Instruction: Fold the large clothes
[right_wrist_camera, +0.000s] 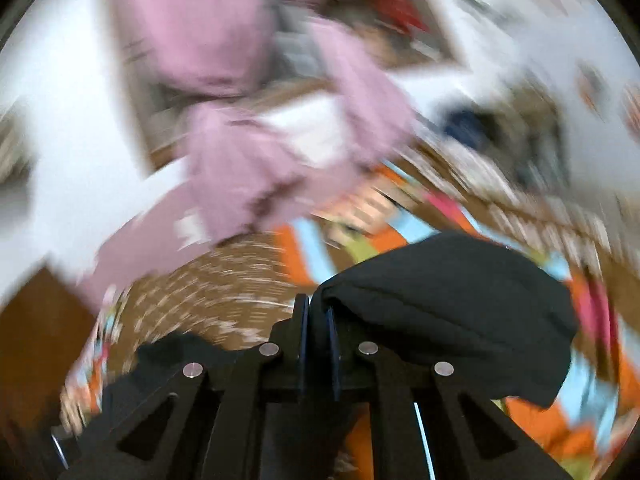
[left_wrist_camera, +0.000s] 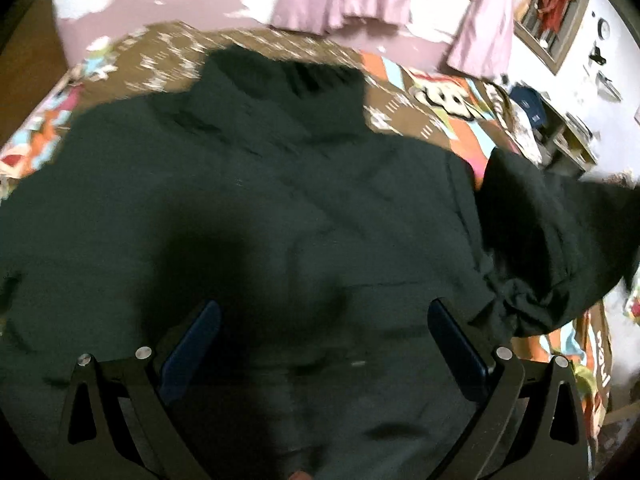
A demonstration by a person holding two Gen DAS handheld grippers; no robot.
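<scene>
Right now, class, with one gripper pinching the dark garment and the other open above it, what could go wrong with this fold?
1. The right gripper pinches only a small bunch of the dark sweater's sleeve; it may slip out as it is carried.
2. The left gripper is open and holds nothing down, so the dark sweater could drag across the patterned bedspread.
3. The raised sleeve looks bunched, so the fold may land creased.

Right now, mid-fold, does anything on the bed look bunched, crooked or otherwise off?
The dark garment lies mostly flat on the patterned bedspread, but its right-hand part is lifted and bunched into a wrinkled knot. That is the fold in progress: the right gripper is shut on that cloth. The left gripper hovers open. Nothing looks damaged.
</scene>
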